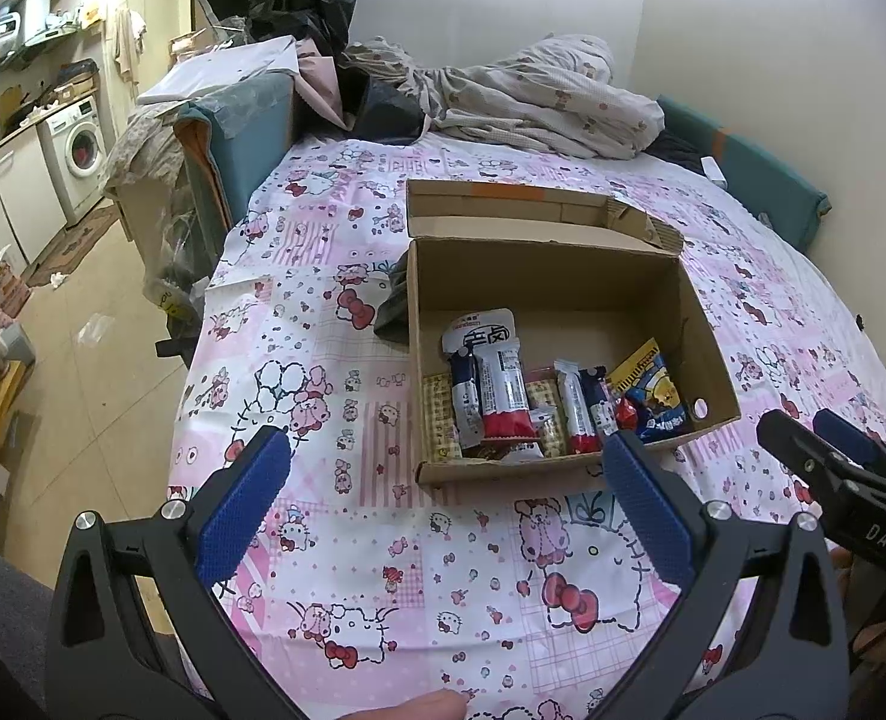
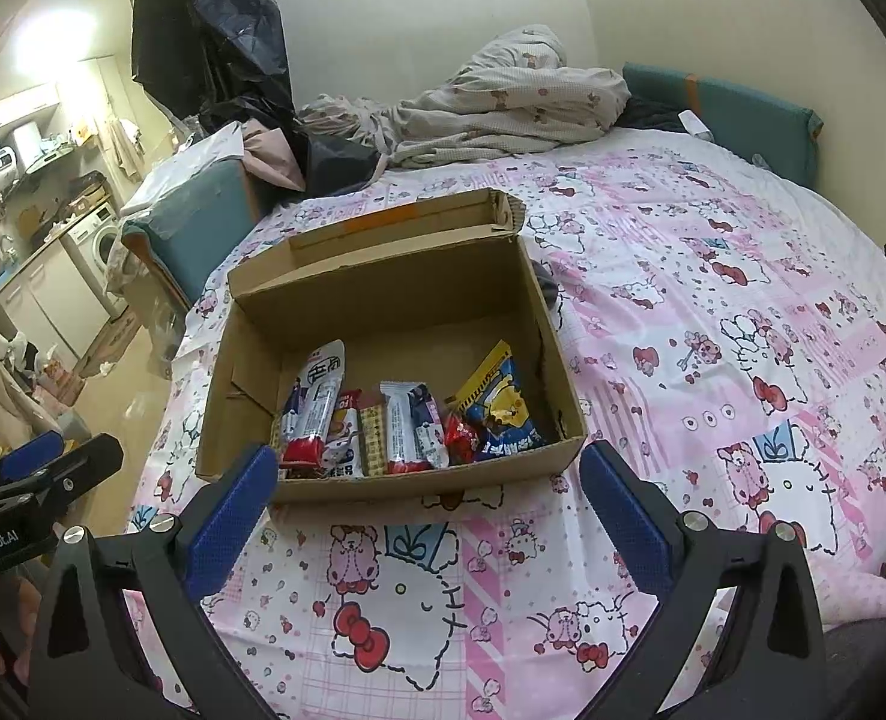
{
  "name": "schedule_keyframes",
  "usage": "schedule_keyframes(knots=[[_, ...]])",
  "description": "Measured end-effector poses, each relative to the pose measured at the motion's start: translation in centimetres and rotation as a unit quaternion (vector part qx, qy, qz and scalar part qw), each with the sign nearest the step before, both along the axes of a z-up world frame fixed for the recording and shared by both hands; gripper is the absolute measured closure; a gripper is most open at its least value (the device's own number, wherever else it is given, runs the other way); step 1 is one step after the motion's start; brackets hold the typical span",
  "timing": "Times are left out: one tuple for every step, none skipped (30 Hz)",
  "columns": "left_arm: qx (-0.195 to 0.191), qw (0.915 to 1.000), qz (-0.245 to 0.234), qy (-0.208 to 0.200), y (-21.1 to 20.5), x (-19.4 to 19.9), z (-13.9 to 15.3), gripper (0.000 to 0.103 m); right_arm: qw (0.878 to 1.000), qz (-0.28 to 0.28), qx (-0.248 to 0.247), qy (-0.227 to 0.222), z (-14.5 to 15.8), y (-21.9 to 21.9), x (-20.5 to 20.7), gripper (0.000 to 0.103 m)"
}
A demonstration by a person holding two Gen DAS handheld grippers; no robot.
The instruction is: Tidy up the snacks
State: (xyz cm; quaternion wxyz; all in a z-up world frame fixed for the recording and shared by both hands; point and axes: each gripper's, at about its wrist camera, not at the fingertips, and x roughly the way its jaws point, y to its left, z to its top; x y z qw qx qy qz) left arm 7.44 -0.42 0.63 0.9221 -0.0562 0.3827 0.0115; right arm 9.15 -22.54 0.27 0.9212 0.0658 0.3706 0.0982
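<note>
Left wrist view: the left gripper [image 1: 446, 486] has its blue-padded fingers [image 1: 245, 498] spread wide with nothing between them, held above the pink cartoon-print bedsheet [image 1: 335, 540] just short of the near wall of the cardboard box [image 1: 563, 285]. The right finger's tip overlaps the box's near right corner in this view; whether it touches cannot be told. The open box sits on the bed with its lid flap folded back on the far side. The snacks lie in a row along its near wall: a tall white, blue and red packet [image 1: 491, 378] leaning on the others, a yellow-patterned bar [image 1: 440, 420] at the left end, a slim white and red stick [image 1: 575, 408], and a yellow and blue cartoon bag [image 1: 653, 390] at the right end. A dark wrapper [image 1: 392, 312] lies on the sheet just beside the box's left wall.

The right wrist view shows the right gripper [image 2: 428, 489] likewise with fingers [image 2: 233, 516] spread and empty, straddling the near wall of the same box [image 2: 383, 282] from in front, the snacks [image 2: 401, 420] between and beyond the tips. The two grippers are side by side, each showing at the edge of the other's view. A crumpled floral duvet [image 1: 533, 96] is heaped at the far end of the bed, and a washing machine [image 1: 80, 150] stands far left
</note>
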Motion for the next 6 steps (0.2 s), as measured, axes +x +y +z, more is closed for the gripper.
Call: schedule_keyframes(knots=[[0.000, 1.0000, 0.000, 0.000, -0.01, 0.00, -0.02, 0.000, 1.000, 0.000, 0.000, 0.000, 0.00, -0.03, -0.01, 0.000], [0.000, 1.0000, -0.001, 0.000, -0.02, -0.02, -0.03, 0.000, 1.000, 0.000, 0.000, -0.001, 0.00, -0.03, -0.02, 0.000], [-0.002, 1.0000, -0.002, 0.000, 0.02, 0.01, 0.00, 0.000, 1.000, 0.000, 0.000, -0.001, 0.01, -0.01, -0.02, 0.000], [-0.003, 1.0000, -0.004, 0.000, -0.02, 0.00, -0.01, 0.000, 1.000, 0.001, 0.001, 0.000, 0.01, -0.04, 0.00, 0.000], [-0.002, 1.0000, -0.006, 0.000, -0.13, -0.07, -0.05, 0.000, 1.000, 0.003, 0.003, 0.000, 0.01, -0.01, 0.00, 0.000], [-0.001, 1.0000, -0.007, 0.000, -0.16, -0.06, -0.11, 0.000, 1.000, 0.003, 0.004, -0.001, 0.00, 0.04, -0.06, 0.000]])
